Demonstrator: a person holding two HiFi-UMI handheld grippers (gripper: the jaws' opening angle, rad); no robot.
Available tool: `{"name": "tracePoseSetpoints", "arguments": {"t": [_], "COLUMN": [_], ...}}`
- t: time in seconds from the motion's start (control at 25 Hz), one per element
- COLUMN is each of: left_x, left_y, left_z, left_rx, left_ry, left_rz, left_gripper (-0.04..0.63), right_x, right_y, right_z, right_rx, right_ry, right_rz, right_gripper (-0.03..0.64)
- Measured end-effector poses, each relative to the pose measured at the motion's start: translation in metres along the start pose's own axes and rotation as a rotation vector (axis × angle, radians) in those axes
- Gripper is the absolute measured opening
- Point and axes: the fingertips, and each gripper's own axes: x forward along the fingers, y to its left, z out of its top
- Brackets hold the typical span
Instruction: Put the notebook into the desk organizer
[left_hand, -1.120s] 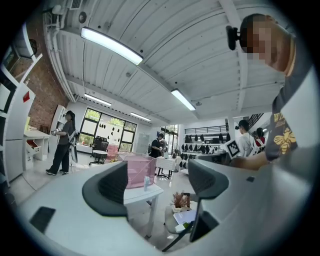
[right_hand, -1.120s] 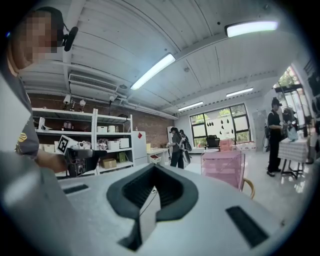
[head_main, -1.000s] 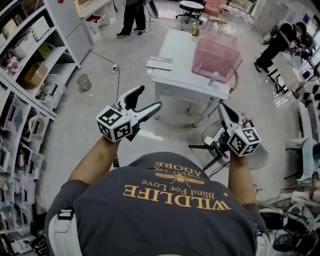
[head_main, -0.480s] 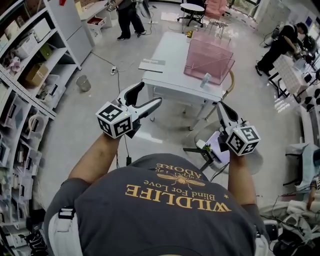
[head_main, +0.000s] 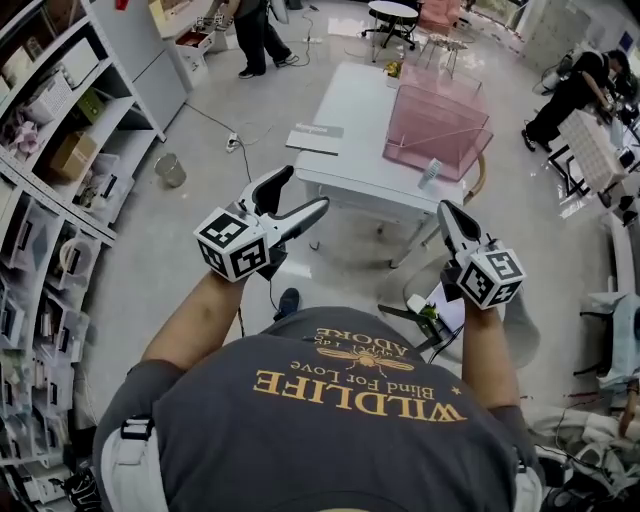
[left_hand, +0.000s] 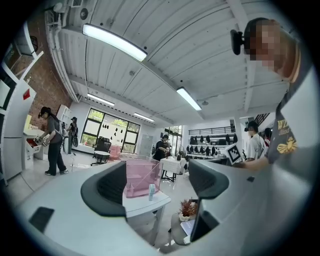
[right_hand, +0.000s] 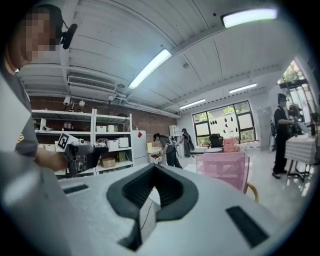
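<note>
Approach step: left tool (head_main: 303, 190) gaping wide, right tool (head_main: 446, 212) pinched together, both empty. Notebook (head_main: 315, 138) flat on counter (head_main: 360, 100), upper centre, left of pink organizer (head_main: 437, 118). Next, probably: closing in, reaching for notebook.

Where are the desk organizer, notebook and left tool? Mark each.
desk organizer (head_main: 440, 125), head view, its pink front wall.
notebook (head_main: 314, 138), head view, middle of its cover.
left tool (head_main: 306, 188), head view, between its open fingertips.

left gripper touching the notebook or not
Apart. The head view shows the left gripper held in mid-air, jaws open, with a clear gap between it and the notebook.
</note>
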Motion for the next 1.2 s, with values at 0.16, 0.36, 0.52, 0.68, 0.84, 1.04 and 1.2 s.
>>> {"name": "tracePoseSetpoints", "arguments": {"t": [0.16, 0.36, 0.52, 0.68, 0.84, 1.04, 1.2], "left_x": [0.019, 0.044, 0.060, 0.069, 0.082, 0.118, 0.156], "left_y": [0.069, 0.153, 0.206, 0.247, 0.283, 0.301, 0.299], "left_z": [0.004, 0.021, 0.032, 0.032, 0.032, 0.027, 0.022], "left_rx": [-0.006, 0.002, -0.002, -0.020, -0.042, -0.057, -0.058], "left_ry": [-0.005, 0.027, 0.033, 0.040, 0.045, 0.058, 0.072], "left_rz": [-0.047, -0.132, -0.188, -0.202, -0.185, -0.163, -0.133], "left_gripper": [0.382, 0.382, 0.382, 0.382, 0.382, 0.382, 0.382], "right_x": [0.066, 0.149, 0.203, 0.242, 0.271, 0.295, 0.309], "right_y": [-0.002, -0.003, -0.009, -0.015, -0.029, -0.065, -0.104], "right_z": [0.007, 0.035, 0.047, 0.050, 0.054, 0.052, 0.054], "right_rx": [-0.012, -0.017, -0.018, -0.018, -0.017, -0.011, 0.000], "right_ry": [0.002, -0.029, -0.039, -0.028, -0.015, 0.008, 0.009], "right_rz": [-0.040, -0.091, -0.136, -0.153, -0.156, -0.129, -0.075], "right_gripper": [0.000, 0.000, 0.000, 0.000, 0.000, 0.000, 0.000]}}
